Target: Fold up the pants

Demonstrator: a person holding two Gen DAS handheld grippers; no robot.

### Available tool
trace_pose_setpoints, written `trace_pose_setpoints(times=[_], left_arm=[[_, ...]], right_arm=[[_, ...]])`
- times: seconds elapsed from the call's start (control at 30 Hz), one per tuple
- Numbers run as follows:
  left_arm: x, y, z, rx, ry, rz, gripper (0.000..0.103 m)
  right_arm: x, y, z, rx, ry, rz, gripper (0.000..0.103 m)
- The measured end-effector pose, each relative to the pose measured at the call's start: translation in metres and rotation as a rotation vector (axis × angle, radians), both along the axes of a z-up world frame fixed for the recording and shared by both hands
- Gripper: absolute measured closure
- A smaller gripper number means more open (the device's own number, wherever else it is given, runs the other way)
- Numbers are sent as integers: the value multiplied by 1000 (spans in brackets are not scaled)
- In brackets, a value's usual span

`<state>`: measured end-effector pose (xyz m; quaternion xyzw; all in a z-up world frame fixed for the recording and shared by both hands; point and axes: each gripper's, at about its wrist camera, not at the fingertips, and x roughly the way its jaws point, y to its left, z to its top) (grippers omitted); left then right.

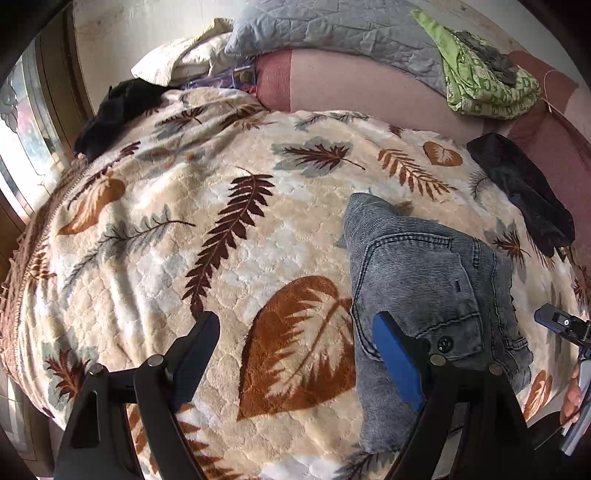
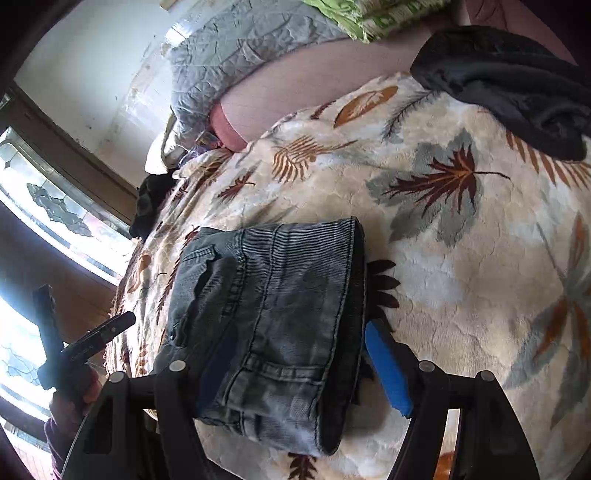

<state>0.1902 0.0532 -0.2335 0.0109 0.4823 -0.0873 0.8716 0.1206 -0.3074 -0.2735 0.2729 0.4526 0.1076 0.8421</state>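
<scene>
Grey folded jeans (image 1: 424, 266) (image 2: 288, 280) lie on a cream blanket with leaf print (image 1: 184, 229) (image 2: 461, 258). My left gripper (image 1: 295, 325) stands open over the blanket, its blue-padded right finger (image 1: 395, 354) at the jeans' left edge. My right gripper (image 2: 295, 339) is open around the near end of the bundle. Its blue pad (image 2: 388, 373) sits just beside the folded edge, and its other fingertip is hidden behind the denim. Each gripper also shows at the border of the other's view: the right gripper (image 1: 561, 325) and the left gripper (image 2: 88, 336), each with a hand on it.
A black garment (image 1: 524, 192) (image 2: 509, 85) lies on the blanket beyond the jeans, another dark one (image 1: 110, 110) (image 2: 147, 206) near the window (image 1: 22, 147). A grey quilted pillow (image 1: 332, 29) and a green cloth (image 1: 480, 81) rest at the head of the bed.
</scene>
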Motion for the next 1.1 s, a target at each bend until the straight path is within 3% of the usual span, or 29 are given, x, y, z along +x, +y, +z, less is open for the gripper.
trace_pose_setpoints(times=[0.1,0.17,0.33,0.4,0.5,0.57,0.6,0.63,0.7,0.87,1.1], left_arm=[[14,-4,-12,-132,48,-58,18],[16,-14,-17,-180,53,-99,18],[18,-44,-34,-141,88,-213,18],[20,-52,-45,-185,162,-269,18],[21,-61,-47,-228,176,-303,18],[20,-66,-44,-221,155,-316,18],[18,-69,-41,-215,132,-320,20],[17,-70,-38,-211,109,-332,25],[17,-73,-33,-208,83,-341,42],[22,-72,-15,-212,23,-320,67],[54,-73,35,-231,-109,-281,67]], right_arm=[[29,0,-25,30,76,48,28],[43,2,-43,49,132,55,28],[50,16,-47,114,94,116,18],[52,27,-48,91,78,143,18],[54,43,-47,102,57,185,17],[55,51,-44,97,36,203,27],[56,53,-42,99,27,197,37],[55,53,-39,98,16,190,53],[54,48,-33,105,-11,169,69],[47,56,-6,65,-115,187,72],[75,54,37,45,-252,155,72]])
